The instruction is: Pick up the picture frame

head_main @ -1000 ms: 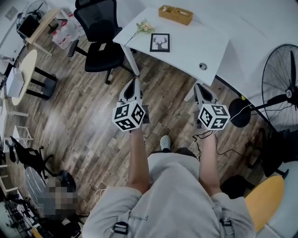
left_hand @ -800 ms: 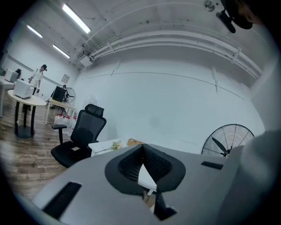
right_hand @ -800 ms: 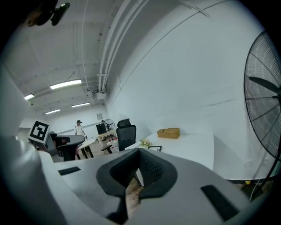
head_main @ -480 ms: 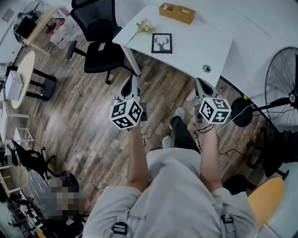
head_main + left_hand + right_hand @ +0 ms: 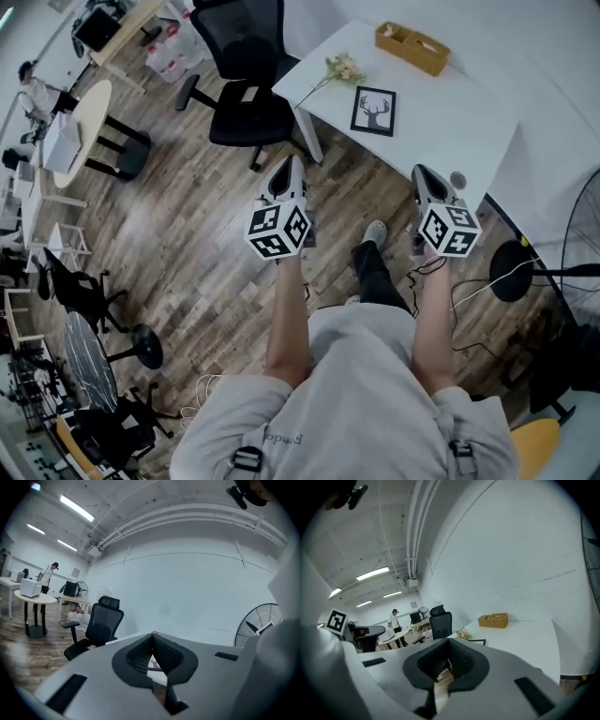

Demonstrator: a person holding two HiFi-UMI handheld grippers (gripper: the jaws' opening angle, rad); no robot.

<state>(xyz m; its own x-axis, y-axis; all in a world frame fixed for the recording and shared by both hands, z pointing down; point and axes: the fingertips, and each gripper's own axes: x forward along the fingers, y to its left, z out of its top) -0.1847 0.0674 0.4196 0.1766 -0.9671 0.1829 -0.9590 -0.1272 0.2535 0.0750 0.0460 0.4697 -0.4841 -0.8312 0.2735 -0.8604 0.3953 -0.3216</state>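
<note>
Left claw (image 5: 292, 165): the jaws are closed together with nothing between them. It is held over the floor and points toward the table.
Right claw (image 5: 420, 172): also closed and empty. Its tip is near the table's front edge and does not touch it.
Pads (image 5: 138, 657): black and ribbed, meeting in a point. The claw body around them is grey and smooth.
Cube (image 5: 278, 231): white with black square markers, at the back of the left claw. The right claw has the same.
Floor (image 5: 187, 234): wood planks in mixed brown tones, under both claws.
Table (image 5: 459, 112): white, smooth and rectangular, just ahead of both claws.
Hole (image 5: 457, 178): small and round, in the table top, close ahead of the right claw.
Frame (image 5: 374, 111): lies flat on the table, ahead of the claws and between their two lines, well apart from both. It has a black border and a white picture with a deer head.
Flowers (image 5: 343, 67): a small pale bunch, just left of the frame, ahead of the left claw.
Basket (image 5: 411, 47): woven and oblong, beyond the frame at the far edge.
Chair (image 5: 246, 84): black, on wheels, ahead and left of the left claw.
Fan (image 5: 263, 620): round wire grill, to the right of the right claw.
</note>
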